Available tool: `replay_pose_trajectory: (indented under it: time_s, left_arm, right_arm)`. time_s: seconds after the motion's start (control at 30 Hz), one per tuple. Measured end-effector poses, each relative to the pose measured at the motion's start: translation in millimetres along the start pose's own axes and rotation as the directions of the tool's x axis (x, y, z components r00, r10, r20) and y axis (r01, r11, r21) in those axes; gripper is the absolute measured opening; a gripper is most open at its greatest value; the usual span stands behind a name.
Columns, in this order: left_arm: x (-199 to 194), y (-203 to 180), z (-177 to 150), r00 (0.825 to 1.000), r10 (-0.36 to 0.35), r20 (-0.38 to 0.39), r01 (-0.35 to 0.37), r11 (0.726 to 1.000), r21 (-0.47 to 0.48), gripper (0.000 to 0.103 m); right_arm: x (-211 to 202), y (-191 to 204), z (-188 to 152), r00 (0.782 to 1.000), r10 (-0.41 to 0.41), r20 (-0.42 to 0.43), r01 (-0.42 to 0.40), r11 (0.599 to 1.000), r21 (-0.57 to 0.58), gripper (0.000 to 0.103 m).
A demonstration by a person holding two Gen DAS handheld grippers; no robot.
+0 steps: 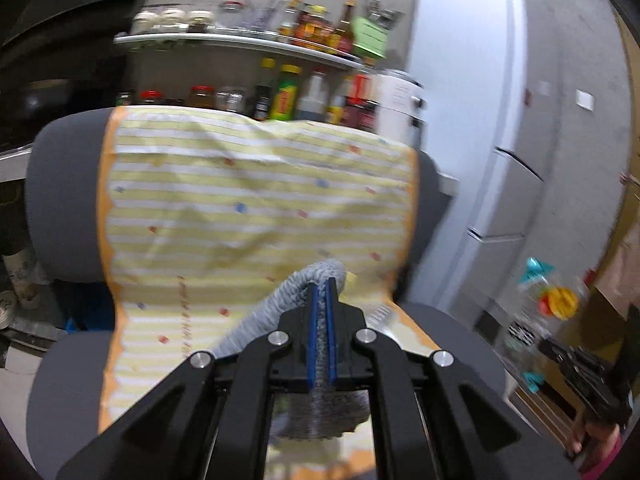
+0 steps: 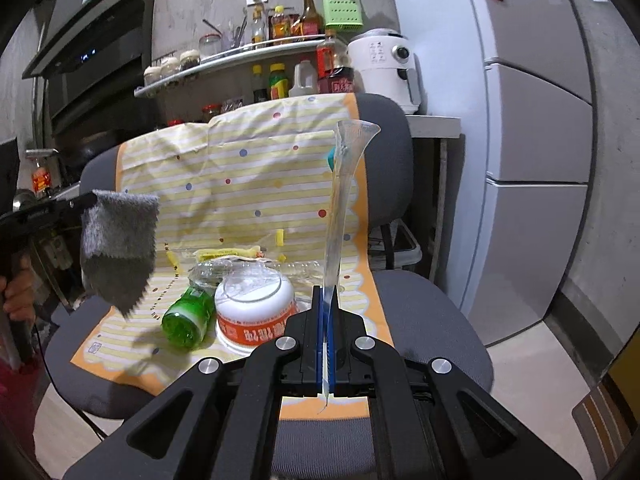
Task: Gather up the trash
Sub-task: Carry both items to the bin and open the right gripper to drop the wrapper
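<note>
While tools [image 2: 326, 294] grip wrapper [image 2: 340, 200] (clear).

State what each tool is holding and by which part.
The left tool is shut on a grey fuzzy cloth, pinched at its top edge. The right tool is shut on a clear plastic wrapper, gripped at its lower end.

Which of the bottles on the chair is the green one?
The green bottle lies on its side left of the white tub; the other bottles behind it are clear plastic.
</note>
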State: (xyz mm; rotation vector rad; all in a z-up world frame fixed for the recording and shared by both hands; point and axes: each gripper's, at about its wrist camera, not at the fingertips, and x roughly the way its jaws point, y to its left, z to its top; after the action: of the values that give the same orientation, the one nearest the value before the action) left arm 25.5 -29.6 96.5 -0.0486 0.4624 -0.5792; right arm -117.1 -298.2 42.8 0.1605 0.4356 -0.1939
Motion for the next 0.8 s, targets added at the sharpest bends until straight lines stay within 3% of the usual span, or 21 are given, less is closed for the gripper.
replay_pose_trajectory:
  time_s: [0.23,0.33,0.43,0.6,0.73,0.8]
  left_arm:
    - [-12,-83,-41,0.988,-0.153,-0.031,0.155,0.983,0.103,0.002]
    - [-7,-122,-56,0.969,-0.239,-0.063,0.246,0.958,0.146,0.002]
    - [1,-160,-70,0.939,-0.328,-0.102,0.341,0.925,0.164,0.002]
    - [6,-219,-92,0.873,-0.459,-0.165,0.484,0.857,0.178,0.002]
    - [14,-248,-107,0.853,-0.486,-0.191,0.518,0.831,0.203,0.002]
    - [23,-255,-114,0.85,-0.483,-0.212,0.521,0.83,0.198,0.002]
  right_arm:
    - [-37,-47,-31,0.994,-0.106,-0.023,0.107,0.993,0.058,0.002]
    - [-54,-68,-47,0.986,-0.164,-0.035,0.166,0.983,0.08,0.002]
    - [-70,-88,-65,0.975,-0.218,-0.045,0.222,0.97,0.103,0.002]
    - [-92,-122,-99,0.949,-0.305,-0.081,0.314,0.939,0.138,0.002]
    - [-98,-146,-124,0.924,-0.361,-0.127,0.378,0.913,0.152,0.002]
    - [-97,-158,-136,0.916,-0.373,-0.149,0.395,0.903,0.168,0.003]
